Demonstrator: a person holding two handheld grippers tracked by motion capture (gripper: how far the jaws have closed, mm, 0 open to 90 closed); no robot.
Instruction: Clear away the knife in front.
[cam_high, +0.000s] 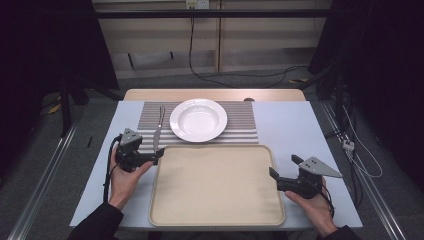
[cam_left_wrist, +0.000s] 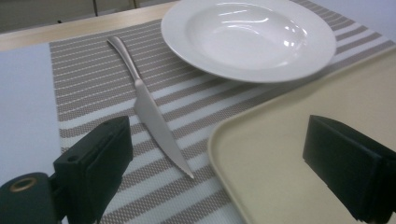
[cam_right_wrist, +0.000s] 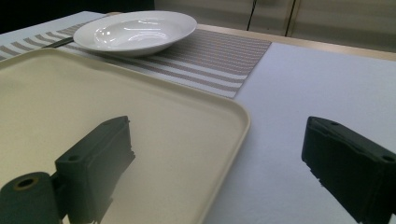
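I see the left gripper at the tray's far-left corner, jaws spread wide, nothing between them. Its own view puts the knife on the striped placemat, blade tip just beside the tray's edge, handle toward the table's far edge. White plate sits mid-placemat. Right gripper is at the tray's right edge, jaws apart, empty, straddling the rim.
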